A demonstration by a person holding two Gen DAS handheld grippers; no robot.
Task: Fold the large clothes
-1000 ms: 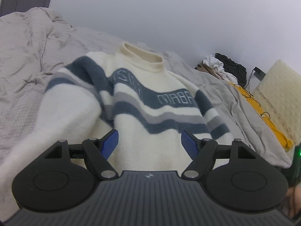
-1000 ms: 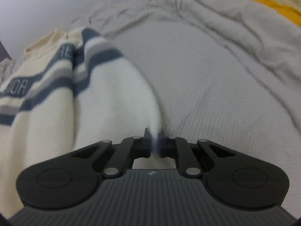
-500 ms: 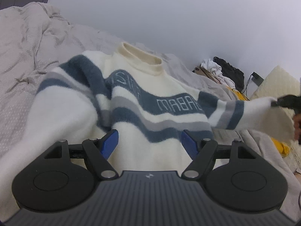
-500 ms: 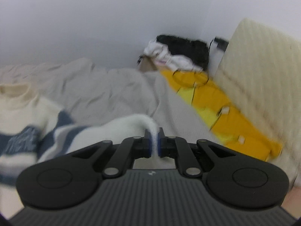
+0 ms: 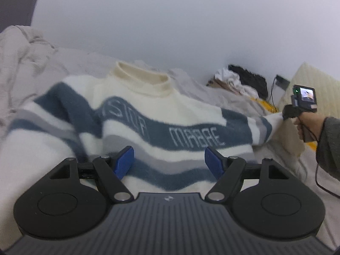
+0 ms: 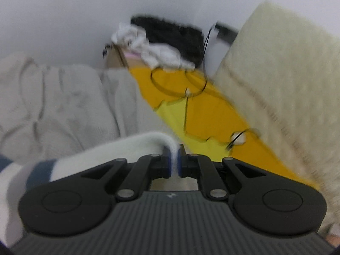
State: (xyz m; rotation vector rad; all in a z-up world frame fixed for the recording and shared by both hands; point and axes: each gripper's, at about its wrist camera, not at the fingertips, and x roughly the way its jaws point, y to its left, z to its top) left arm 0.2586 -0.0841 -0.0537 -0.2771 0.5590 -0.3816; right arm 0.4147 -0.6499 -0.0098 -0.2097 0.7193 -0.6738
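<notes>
- A cream sweater (image 5: 161, 114) with wavy blue and grey stripes lies front up on the bed (image 5: 27, 72), collar toward the wall, over a pale grey bedspread.
- The left hand-held gripper (image 5: 169, 159) hovers above the sweater's lower body with its blue pads well apart; nothing sits between them.
- The right hand-held gripper (image 6: 174, 162) is clamped tight on the white cuff of one sleeve (image 6: 131, 148), a thin fold of knit pinched between its pads.
- From the left wrist camera, that sleeve is stretched sideways off the sweater's body toward the person's hand (image 5: 302, 125) in a grey sleeve, clear of the bedspread.
- Past the right gripper lie yellow sheets (image 6: 191, 110) crossed by a dark cable, a cream textured cushion (image 6: 282, 80), and a heap of white and black clothes (image 6: 161, 42) by the wall.
</notes>
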